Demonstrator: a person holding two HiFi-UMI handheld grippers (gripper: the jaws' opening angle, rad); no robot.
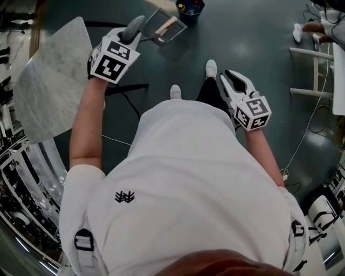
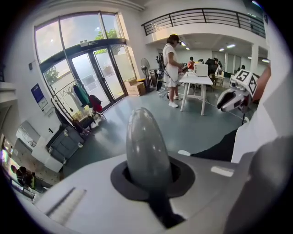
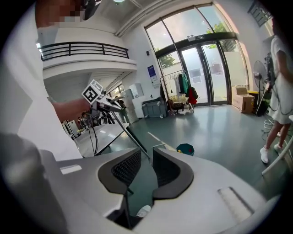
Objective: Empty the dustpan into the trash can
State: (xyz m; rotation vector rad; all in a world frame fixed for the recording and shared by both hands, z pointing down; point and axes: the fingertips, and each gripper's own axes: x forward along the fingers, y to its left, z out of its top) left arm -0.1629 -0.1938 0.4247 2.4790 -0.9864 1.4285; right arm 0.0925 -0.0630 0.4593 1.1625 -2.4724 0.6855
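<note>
My left gripper (image 1: 133,26) is shut on the grey rounded handle (image 1: 131,31) of a long-handled dustpan. In the left gripper view the handle's end (image 2: 146,146) stands up between the jaws. The dustpan's pan (image 1: 164,25) hangs low over the dark floor, just left of the dark blue trash can (image 1: 190,7), which has some bits inside. The right gripper view shows the pole (image 3: 126,125) running down to the pan (image 3: 158,145), with the trash can (image 3: 185,149) beside it. My right gripper (image 1: 233,80) is open and empty by my right side, its jaws (image 3: 146,164) a narrow gap apart.
A marble-look tabletop (image 1: 54,81) on a black stand lies at the left. A white table frame (image 1: 318,70) and another person's feet (image 1: 307,26) are at the right. Cables (image 1: 307,135) trail over the floor. A person (image 2: 171,68) stands at a white table further off.
</note>
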